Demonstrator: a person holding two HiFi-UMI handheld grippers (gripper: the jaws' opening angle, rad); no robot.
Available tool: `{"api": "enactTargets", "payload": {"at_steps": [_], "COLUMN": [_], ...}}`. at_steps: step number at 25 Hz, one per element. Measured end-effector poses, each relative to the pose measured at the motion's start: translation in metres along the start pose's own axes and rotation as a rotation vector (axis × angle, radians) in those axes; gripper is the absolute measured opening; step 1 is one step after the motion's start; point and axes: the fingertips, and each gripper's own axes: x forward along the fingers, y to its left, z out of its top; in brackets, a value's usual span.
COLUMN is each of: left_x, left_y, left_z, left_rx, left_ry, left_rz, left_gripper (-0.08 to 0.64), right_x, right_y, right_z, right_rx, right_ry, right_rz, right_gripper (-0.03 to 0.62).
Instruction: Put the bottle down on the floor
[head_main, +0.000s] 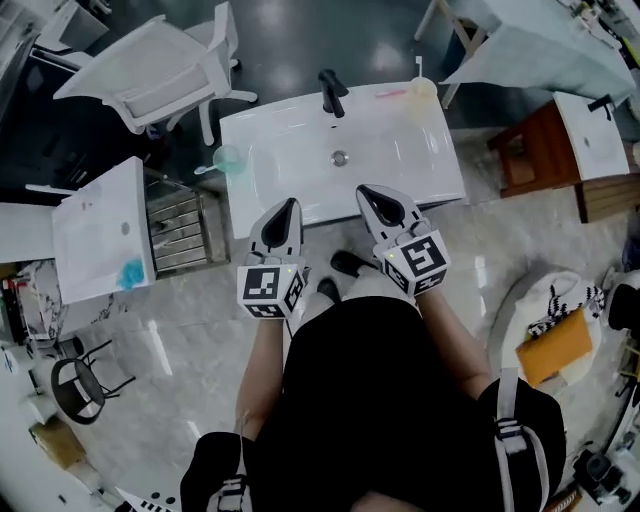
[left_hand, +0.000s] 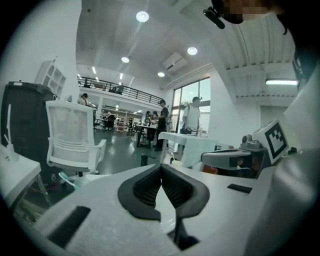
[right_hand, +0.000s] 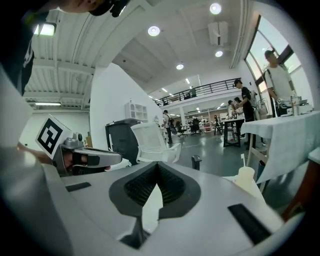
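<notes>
On the white basin (head_main: 290, 150), what appears to be the bottle (head_main: 421, 90) is seen upright, ahead-right of the right gripper (head_main: 380, 203) and farther from the left gripper (head_main: 285, 212), both pressed together and empty.

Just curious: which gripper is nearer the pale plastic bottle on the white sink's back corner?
Right. The right gripper hovers at the sink's front edge, short of the bottle; the left gripper is farther left.

Bright, even indoor light, with heavy fisheye bending in both gripper views.
We see round ceiling lamps (left_hand: 142, 16) and a tall window (left_hand: 180, 97) giving the light. Pale glare streaks lie on the glossy floor (head_main: 170, 330). Corners fall to black, edge lines curve, and distant detail is soft.
</notes>
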Motion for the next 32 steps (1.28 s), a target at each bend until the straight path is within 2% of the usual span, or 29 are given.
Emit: {"api": "enactTargets", "payload": {"at_steps": [7, 10, 17, 32], "left_x": [-0.027, -0.042, -0.057, -0.052], "left_y": [-0.021, -0.020, -0.019, -0.018], "left_z": [-0.015, -0.020, -0.016, -0.014], "left_rx": [0.013, 0.010, 0.013, 0.006], "left_ry": [0.007, 0.004, -0.011, -0.002], "left_rz": [-0.107, -0.127, -0.124, -0.120], "left_gripper": [0.018, 0.018, 0.018, 0.018], "right_x": [-0.041, -0.050, -0.059, -0.054], "right_y": [0.018, 0.033, 0.052, 0.049], "right_z": [-0.014, -0.015, -0.011, -0.011], "right_rx": [0.066, 0.068, 0.054, 0.046], "right_ry": [-0.016, -0.030, -0.037, -0.033], "right_rz": [-0.131, -0.163, -0.176, -0.176], "right_gripper": [0.005, 0.005, 0.005, 0.005]}}
